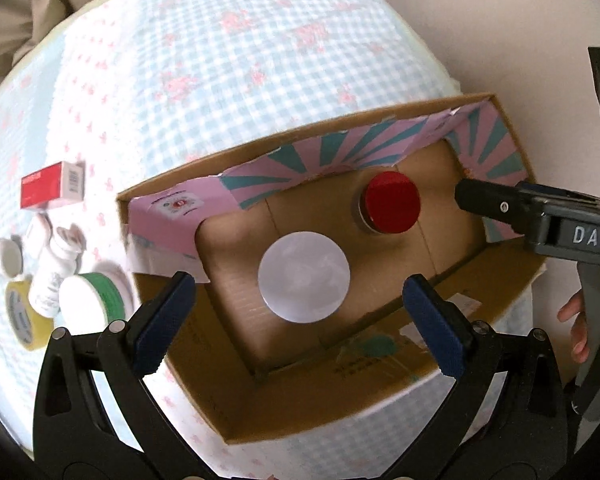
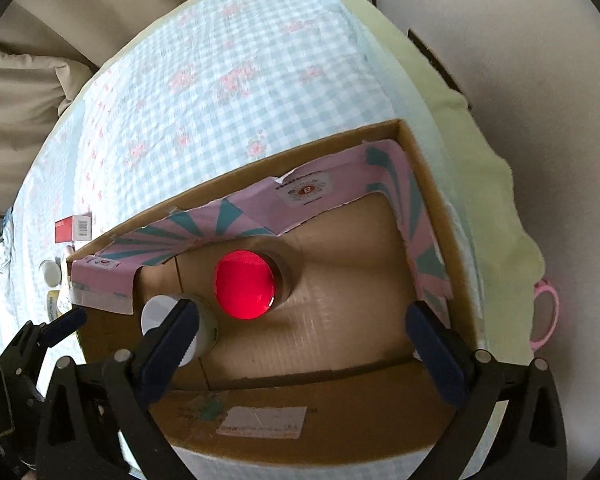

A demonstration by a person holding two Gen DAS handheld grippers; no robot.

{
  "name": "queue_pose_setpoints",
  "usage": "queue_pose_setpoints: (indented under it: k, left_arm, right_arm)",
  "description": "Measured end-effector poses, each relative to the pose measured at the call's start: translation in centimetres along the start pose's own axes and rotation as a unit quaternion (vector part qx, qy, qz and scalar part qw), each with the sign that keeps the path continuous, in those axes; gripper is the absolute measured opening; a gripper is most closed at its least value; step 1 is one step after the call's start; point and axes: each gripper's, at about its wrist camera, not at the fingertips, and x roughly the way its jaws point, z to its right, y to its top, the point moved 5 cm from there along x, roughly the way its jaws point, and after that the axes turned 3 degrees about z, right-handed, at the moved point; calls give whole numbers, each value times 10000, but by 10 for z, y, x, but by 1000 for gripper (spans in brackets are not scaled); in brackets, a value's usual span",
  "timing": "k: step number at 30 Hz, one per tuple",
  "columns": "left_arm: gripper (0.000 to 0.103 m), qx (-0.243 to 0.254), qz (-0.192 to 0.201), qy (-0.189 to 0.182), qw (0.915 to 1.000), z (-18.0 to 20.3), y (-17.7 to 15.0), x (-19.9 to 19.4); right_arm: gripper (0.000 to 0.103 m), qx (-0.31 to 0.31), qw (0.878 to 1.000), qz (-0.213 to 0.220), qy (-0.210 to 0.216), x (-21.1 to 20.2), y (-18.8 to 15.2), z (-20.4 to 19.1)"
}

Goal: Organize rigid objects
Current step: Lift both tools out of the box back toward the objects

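An open cardboard box [image 1: 508,280] with a pink and teal lining stands on the checked cloth. Inside stand a white-lidded jar [image 1: 303,277] and a red-lidded jar [image 1: 392,208]. My left gripper [image 1: 300,312] is open and empty, above the box over the white lid. In the right wrist view, my right gripper [image 2: 304,340] is open and empty above the box [image 2: 428,184], with the red lid [image 2: 245,284] ahead and the white lid [image 2: 158,314] behind its left finger. The right gripper's finger [image 1: 484,200] shows at the box's right end.
Left of the box on the cloth lie a red and white carton [image 1: 52,190], a white bottle [image 1: 56,276], a green-banded tub [image 1: 92,300], a yellow tape roll [image 1: 22,316] and a small white lid [image 1: 6,260]. A pink ring [image 2: 544,316] hangs at the table's right.
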Motion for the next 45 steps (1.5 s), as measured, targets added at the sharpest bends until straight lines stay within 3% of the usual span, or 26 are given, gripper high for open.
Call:
queue_pose_setpoints:
  k: [7, 12, 19, 27, 31, 39, 45]
  left_arm:
    - [103, 22, 359, 35, 9993, 0, -5, -48]
    - [103, -24, 732, 73, 9973, -11, -14, -95]
    - [103, -33, 1154, 163, 9932, -35, -45, -168]
    - [103, -266, 1626, 340, 9857, -114, -104, -262]
    - [103, -446, 1698, 411, 9836, -163, -139, -289]
    - [103, -791, 1718, 436, 9810, -258, -198, -312]
    - [103, -744, 1659, 446, 9823, -317, -215, -314]
  right_arm:
    - [103, -88, 9995, -33, -296, -27, -10, -2]
    - [103, 12, 9993, 230, -296, -56, -23, -23]
    - [103, -358, 9957, 722, -450, -107, -49, -69]
    - [103, -647, 9885, 1337, -276, -175, -94, -142]
    - [103, -797, 9844, 1556, -214, -195, -120, -190]
    - [103, -1162, 9787, 1685, -163, -189, -163, -283]
    - [103, -1210, 9780, 1691, -140, -170, -184, -342]
